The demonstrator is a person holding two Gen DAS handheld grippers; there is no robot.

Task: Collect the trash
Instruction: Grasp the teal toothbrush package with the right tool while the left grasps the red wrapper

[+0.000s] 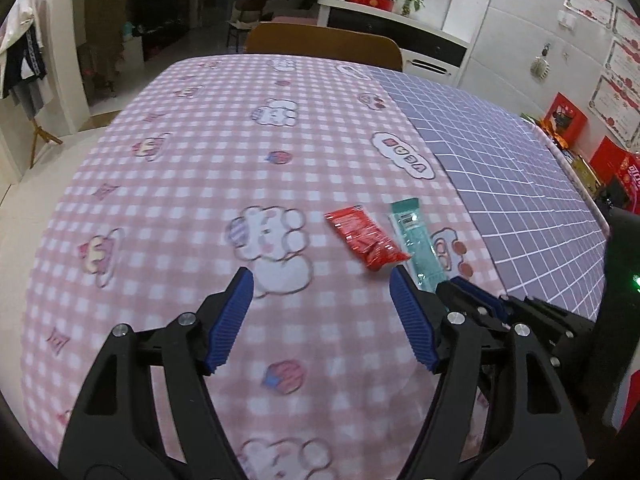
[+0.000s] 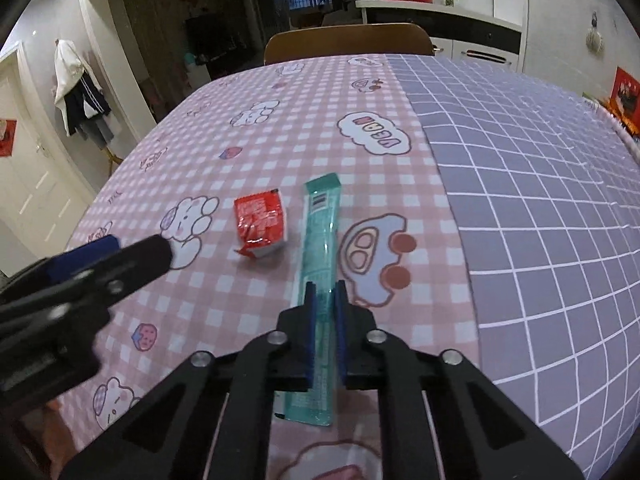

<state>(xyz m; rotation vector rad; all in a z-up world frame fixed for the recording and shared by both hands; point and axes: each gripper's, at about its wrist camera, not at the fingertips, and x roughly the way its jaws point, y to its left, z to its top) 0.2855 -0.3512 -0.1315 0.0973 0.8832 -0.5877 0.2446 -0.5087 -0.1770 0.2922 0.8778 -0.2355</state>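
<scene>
Left gripper (image 1: pixel 322 276) angled downward, fingers (image 1: pixel 230 316) spread wide, nothing held between them. Right gripper (image 2: pixel 325 288) angled downward just beside it, fingers (image 2: pixel 310 332) closed tight on teal packet (image 2: pixel 320 216).

Left gripper (image 1: pixel 322 276) low over pink checked tablecloth (image 1: pixel 180 184), jaws wide apart, nothing between blue pads (image 1: pixel 230 320). Crumpled red wrapper (image 1: pixel 366 240) flat on cloth just beyond right pad; long teal wrapper (image 1: pixel 416 240) beside it, near end hidden behind black parts, probably the right gripper (image 1: pixel 476 300). Purple grid cloth (image 1: pixel 520 168) on right. Wooden chair (image 1: pixel 320 44) at far edge.
</scene>
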